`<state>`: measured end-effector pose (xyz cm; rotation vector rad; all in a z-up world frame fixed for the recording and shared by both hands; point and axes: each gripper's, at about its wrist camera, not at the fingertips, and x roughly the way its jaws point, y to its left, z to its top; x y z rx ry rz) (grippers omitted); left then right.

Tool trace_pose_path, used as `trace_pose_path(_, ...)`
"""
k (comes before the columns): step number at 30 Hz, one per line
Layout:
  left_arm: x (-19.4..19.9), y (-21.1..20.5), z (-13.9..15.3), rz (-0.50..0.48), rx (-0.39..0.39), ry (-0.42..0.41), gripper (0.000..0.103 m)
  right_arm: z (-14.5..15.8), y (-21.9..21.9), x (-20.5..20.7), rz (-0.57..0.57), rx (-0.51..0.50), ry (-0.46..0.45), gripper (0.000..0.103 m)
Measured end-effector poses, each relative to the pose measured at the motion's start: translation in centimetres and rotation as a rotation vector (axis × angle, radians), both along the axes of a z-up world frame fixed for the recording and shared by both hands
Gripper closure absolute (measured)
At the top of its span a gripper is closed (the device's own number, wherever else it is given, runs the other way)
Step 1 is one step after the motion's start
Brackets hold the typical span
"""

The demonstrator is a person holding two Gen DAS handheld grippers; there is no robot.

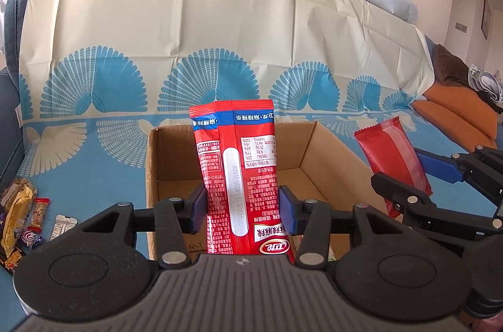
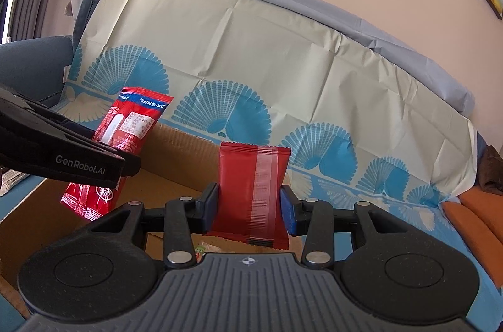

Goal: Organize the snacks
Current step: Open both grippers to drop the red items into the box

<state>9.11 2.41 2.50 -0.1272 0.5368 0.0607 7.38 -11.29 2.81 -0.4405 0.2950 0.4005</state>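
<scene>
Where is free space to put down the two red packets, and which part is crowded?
The cardboard box has bare floor at its back, between the far wall and right wall. The blue cloth left of the box is also free, up to the loose snacks at the left edge. It is crowded above the box front, where both hand-held grippers hold packets.

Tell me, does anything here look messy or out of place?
Mostly tidy. A few small wrapped snacks lie loose on the blue patterned cloth, left of the cardboard box, not yet sorted. Nothing looks spilled or torn.
</scene>
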Motion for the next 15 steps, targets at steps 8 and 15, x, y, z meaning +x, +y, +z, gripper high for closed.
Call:
trace_pose_path(8,-0.03,-0.2,0.12,0.001,-0.016,-0.009,0.051,-0.03,-0.01,0.04,-0.006,-0.001,-0.003,0.06)
trace_pose_path(15,0.14,-0.18,0.45,0.011,-0.038,-0.018,0.051,-0.13,0.15,0.01,-0.007,-0.002,-0.007,0.06)
